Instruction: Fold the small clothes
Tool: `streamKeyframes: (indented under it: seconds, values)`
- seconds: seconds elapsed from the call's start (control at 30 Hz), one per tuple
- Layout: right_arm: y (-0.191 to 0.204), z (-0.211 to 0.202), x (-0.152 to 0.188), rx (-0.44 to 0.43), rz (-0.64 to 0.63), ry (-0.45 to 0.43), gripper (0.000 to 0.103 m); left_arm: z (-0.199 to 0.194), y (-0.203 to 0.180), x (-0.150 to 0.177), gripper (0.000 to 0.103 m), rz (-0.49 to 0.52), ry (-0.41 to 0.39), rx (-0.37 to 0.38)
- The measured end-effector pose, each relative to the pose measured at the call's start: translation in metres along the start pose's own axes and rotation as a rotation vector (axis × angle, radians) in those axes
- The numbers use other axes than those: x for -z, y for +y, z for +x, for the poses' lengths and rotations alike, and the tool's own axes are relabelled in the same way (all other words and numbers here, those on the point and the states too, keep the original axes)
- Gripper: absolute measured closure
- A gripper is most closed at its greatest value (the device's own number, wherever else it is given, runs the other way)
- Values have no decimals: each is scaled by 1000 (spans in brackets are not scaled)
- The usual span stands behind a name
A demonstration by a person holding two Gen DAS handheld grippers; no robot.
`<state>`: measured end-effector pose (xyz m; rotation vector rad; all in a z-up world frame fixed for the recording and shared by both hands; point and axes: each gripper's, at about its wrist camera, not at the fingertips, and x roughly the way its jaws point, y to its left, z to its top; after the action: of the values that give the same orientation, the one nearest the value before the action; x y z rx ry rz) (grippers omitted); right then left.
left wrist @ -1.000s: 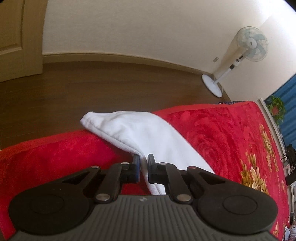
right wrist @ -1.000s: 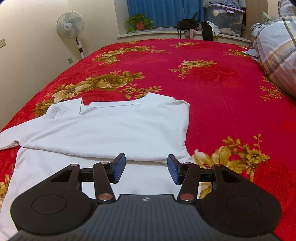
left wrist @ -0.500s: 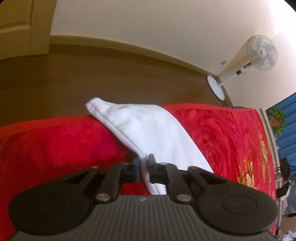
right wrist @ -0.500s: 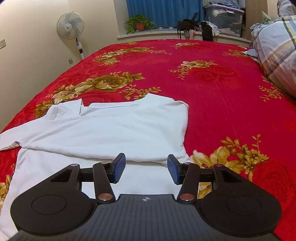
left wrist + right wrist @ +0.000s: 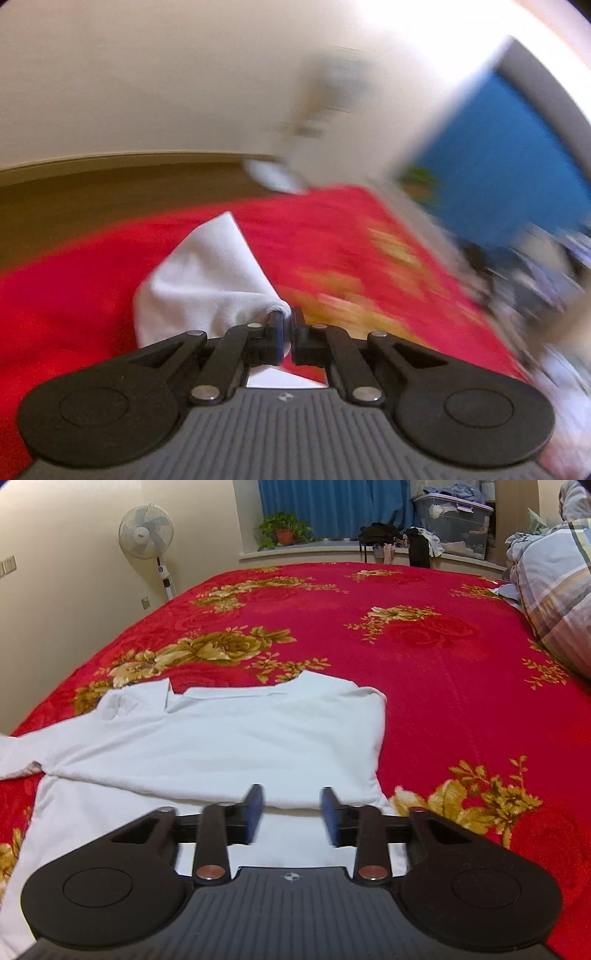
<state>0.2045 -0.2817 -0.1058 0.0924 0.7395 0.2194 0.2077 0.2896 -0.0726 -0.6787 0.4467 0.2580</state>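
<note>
The left gripper (image 5: 287, 334) is seen pinched tight on a bunched white fold of the shirt's sleeve (image 5: 207, 280), which is drawn up off the red blanket (image 5: 66, 295) and spreads away ahead and to the left of the fingers into a peak. Beyond the sleeve the blanket's edge is met by brown floor (image 5: 92, 192) and a pale wall; further right, everything is smeared by blur, though a blue curtain (image 5: 509, 155) can be made out.

The right gripper (image 5: 291, 814) is held low over the white polo shirt (image 5: 221, 738), its blue-padded jaws closing but not yet together, with cloth lying under the gap; whether the pads already press on the fabric cannot be told. Directly ahead of the fingers a folded-over edge of the shirt is crossed, and past it the collar (image 5: 173, 698) is laid towards the far left. Further out, the floral red blanket (image 5: 424, 657) is spread across the bed. A plaid quilt (image 5: 554, 602) is heaped at the far right, and a standing fan (image 5: 146, 531), a potted plant (image 5: 282, 530) and a clear storage bin (image 5: 452, 524) are ranged along the far wall.
</note>
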Motion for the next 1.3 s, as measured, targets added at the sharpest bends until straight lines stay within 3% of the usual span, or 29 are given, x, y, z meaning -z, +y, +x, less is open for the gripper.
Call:
streamKeyframes:
  seconds: [0.1, 0.17, 0.23, 0.33, 0.43, 0.5, 0.6, 0.67, 0.77, 0.97, 1.0, 1.03, 1.07, 1.1, 1.17, 1.23, 1.3]
  values:
    - [3, 4, 1, -10, 6, 7, 72, -3, -90, 41, 99, 147, 94, 306]
    - [5, 8, 2, -21, 4, 18, 72, -1, -140, 70, 91, 237, 252, 508]
    - [7, 11, 3, -27, 3, 24, 72, -2, -162, 84, 86, 287, 299, 557]
    - [4, 14, 3, -44, 40, 35, 71, 4, -162, 84, 83, 350, 277, 504]
    - [-3, 16, 1, -71, 96, 39, 71, 20, -140, 76, 83, 336, 274, 322]
    - [-6, 20, -2, -91, 128, 40, 71, 33, -122, 73, 83, 310, 315, 180]
    - [-6, 31, -6, -124, 181, 54, 71, 53, -105, 69, 83, 396, 364, -51]
    - [-4, 40, -7, -156, 224, 73, 69, 62, -98, 68, 83, 462, 370, -120]
    - [2, 58, -9, -175, 262, 123, 51, 66, -88, 68, 83, 468, 371, -131]
    - [6, 89, -13, -86, 286, 138, 54, 67, -93, 73, 83, 483, 374, -118]
    - [5, 93, -14, -68, 292, 136, 60, 67, -94, 73, 83, 481, 373, -111]
    - [3, 93, -14, -57, 303, 125, 86, 64, -99, 77, 83, 482, 372, -105]
    - [0, 93, -16, -51, 317, 109, 102, 63, -100, 77, 83, 482, 371, -97]
    - [-2, 90, -18, -54, 325, 89, 101, 62, -101, 78, 83, 484, 369, -89]
    - [-7, 75, -28, -82, 337, 0, 102, 62, -105, 79, 83, 492, 365, -69]
    - [-10, 46, -45, -111, 298, -178, 102, 63, -108, 80, 83, 494, 362, -46]
    - [-13, 19, -56, -77, 205, -350, 102, 65, -111, 82, 83, 492, 362, -24]
